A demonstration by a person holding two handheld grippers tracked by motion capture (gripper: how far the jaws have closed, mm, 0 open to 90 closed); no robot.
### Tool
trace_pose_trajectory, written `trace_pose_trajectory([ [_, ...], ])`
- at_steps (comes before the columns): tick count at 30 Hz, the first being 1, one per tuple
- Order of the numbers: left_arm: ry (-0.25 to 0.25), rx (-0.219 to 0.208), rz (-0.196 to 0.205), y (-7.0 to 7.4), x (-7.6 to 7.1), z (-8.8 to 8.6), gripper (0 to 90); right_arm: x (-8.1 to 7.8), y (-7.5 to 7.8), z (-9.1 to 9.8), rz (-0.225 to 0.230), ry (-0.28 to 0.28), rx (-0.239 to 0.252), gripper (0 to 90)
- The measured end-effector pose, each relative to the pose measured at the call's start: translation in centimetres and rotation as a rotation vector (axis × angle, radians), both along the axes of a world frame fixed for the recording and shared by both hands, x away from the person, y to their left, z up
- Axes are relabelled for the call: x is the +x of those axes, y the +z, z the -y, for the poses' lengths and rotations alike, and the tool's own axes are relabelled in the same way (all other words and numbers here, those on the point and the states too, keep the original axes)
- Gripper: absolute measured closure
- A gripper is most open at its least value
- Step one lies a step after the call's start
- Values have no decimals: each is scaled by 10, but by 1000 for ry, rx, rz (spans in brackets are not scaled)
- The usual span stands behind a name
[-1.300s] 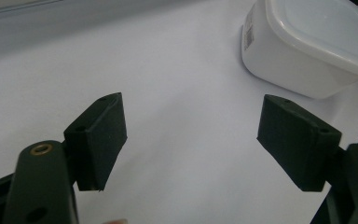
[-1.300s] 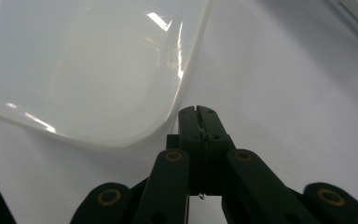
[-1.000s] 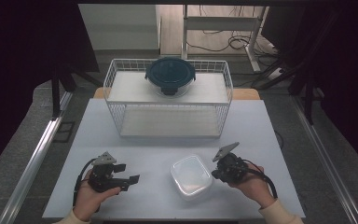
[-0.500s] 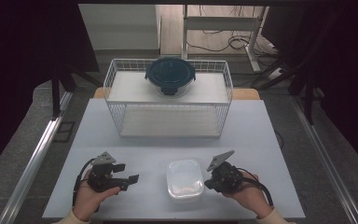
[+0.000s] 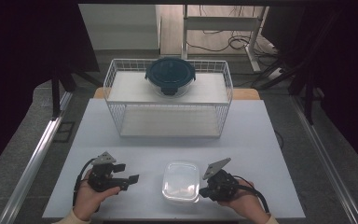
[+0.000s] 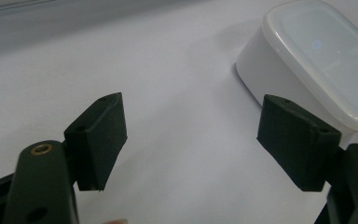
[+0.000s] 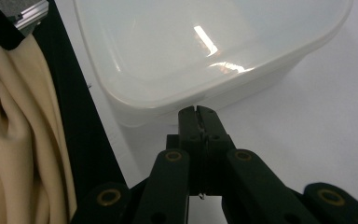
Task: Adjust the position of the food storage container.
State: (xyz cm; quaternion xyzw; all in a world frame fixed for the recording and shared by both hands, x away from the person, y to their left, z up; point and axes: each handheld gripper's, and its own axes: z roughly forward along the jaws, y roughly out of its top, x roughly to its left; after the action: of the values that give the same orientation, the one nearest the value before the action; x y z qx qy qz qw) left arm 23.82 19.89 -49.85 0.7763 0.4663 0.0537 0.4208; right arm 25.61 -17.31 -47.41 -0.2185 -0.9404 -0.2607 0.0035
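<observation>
While both hands sit low at the near edge of the matte white table [image 5: 121, 135], the translucent white plastic box with rounded corners and a snap-on lid [image 5: 181, 181] lies between them, close to that front edge. Its lid is smooth and glossy, catching a bright streak of light in the right gripper view [image 7: 205, 42], with a raised lip running round the rim; the wall below is milky and slightly tapered.

Right gripper [image 5: 204, 191] now: black, hard-edged, its two jaws pressed flat together with nothing between them, the joined tip right up against the box's side wall just under the lid's lip [image 7: 196, 110]. I can't say for certain that it touches. A cream sleeve [image 7: 23, 140] shows beside it.

Left gripper [image 5: 129, 176]: jaws spread wide, blocky black pads [image 6: 100, 140] with a dull rubbery face, bare table between them. The box sits just off to one side of that gap, near the far pad but apart from it.

Further back, a white wire basket rack with a flat shelf [image 5: 116, 79] stands across the table's far half, and on top rests a round dark-blue container with clip-lock lid [image 5: 170, 76]. Open white surface stretches between the rack and the box, and there is room at either side of the hands. Near the front there is very little: the box is almost at the table's lip.
</observation>
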Motion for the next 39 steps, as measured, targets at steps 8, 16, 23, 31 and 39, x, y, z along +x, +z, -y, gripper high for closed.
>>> trace_pose_trajectory([
  [8,-2,1,0,0,0,0,233,9,-2,-9,26,-30,12,893],
  [16,-5,5,-2,-1,0,1,233,19,-5,-14,46,-52,26,893],
  [23,-3,3,-3,-1,0,1,234,33,-7,-19,76,-73,29,893],
  [31,-7,5,-3,-1,0,1,234,39,-8,-25,85,-82,30,893],
  [39,-4,3,-2,0,-2,1,236,34,-3,-17,121,-113,71,893],
])
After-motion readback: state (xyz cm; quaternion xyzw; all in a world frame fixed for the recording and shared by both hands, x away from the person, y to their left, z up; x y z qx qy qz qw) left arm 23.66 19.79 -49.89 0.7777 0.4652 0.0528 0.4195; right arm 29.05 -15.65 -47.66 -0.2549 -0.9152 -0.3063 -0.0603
